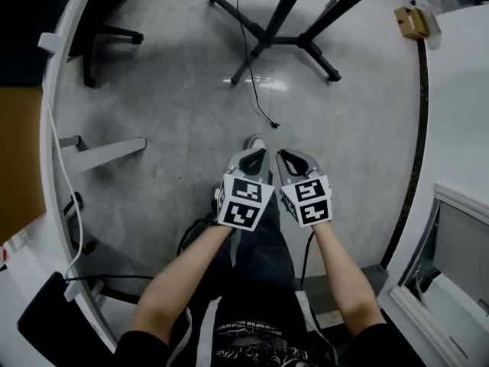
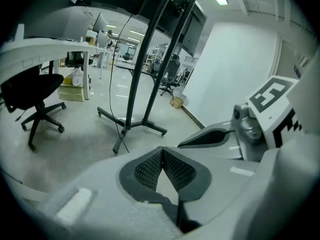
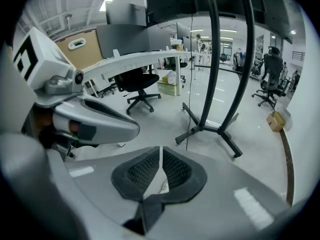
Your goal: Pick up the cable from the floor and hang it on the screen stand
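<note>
**Both grippers empty, cable not yet picked up**

Head view: we hold the left gripper (image 1: 254,159) and right gripper (image 1: 294,161) side by side above the floor (image 1: 176,90), pointed at the cable (image 1: 274,124), whose loose end lies just ahead, trailing from the screen stand (image 1: 275,37). Left gripper view: the jaws meet with nothing between them, and the cable (image 2: 117,127) drops beside the stand's base (image 2: 132,126). Right gripper view: these 2 jaws are likewise together and empty, which we judge to be a ready pose before the reach.

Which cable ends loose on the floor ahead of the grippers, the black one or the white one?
The thin black cable, running down past the screen stand; the white cable runs along the far left.
</note>
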The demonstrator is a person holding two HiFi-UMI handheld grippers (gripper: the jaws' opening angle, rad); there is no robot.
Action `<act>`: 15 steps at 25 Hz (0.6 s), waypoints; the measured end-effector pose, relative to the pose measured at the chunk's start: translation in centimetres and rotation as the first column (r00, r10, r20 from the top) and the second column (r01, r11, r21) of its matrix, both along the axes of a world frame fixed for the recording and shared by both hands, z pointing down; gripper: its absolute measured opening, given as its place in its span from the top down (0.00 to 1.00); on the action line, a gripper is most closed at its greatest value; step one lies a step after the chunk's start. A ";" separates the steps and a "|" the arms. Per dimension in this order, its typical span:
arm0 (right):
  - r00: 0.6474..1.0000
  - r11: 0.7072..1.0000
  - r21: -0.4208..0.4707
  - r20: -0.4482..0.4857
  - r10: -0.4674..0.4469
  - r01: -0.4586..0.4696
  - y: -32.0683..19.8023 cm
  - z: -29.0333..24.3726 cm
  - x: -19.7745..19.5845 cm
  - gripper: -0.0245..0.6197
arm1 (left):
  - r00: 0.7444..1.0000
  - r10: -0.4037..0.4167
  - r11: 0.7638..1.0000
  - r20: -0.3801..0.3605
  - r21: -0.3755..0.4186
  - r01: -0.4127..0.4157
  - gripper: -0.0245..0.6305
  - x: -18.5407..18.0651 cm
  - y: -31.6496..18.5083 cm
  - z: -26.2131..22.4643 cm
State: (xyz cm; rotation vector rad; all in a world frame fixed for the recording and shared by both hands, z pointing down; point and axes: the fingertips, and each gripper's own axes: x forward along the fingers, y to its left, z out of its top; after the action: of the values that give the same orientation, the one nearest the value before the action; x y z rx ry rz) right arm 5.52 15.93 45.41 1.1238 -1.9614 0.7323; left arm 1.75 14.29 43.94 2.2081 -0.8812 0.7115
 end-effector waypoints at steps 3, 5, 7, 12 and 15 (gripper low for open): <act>1.000 0.999 -0.028 0.002 -0.021 0.021 -1.7 4.4 0.9 0.93 | 1.000 -0.028 0.998 0.002 -0.049 0.028 0.96 0.6 -1.2 3.6; 0.999 0.999 -0.040 0.001 -0.035 0.035 -3.0 7.3 1.5 0.93 | 0.999 -0.051 0.995 0.019 -0.083 0.053 0.96 1.0 -2.4 6.2; 0.999 0.998 -0.056 0.003 -0.041 0.041 -4.3 10.2 2.1 0.93 | 0.996 -0.076 0.991 0.035 -0.109 0.080 0.96 1.3 -3.7 8.7; 0.989 0.985 -0.101 -0.036 -0.146 0.141 -6.6 19.0 3.2 0.92 | 0.990 -0.127 0.977 0.059 -0.163 0.135 0.96 1.7 -6.3 15.6; 0.975 0.969 -0.135 -0.055 -0.214 0.205 -8.0 24.5 3.8 0.92 | 0.986 -0.150 0.969 0.076 -0.185 0.162 0.96 1.6 -7.9 19.9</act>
State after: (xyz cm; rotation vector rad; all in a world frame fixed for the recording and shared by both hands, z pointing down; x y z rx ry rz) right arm 9.31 7.94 69.91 0.8385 -1.9103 0.6859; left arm 3.38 6.41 63.80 1.9342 -0.9637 0.7585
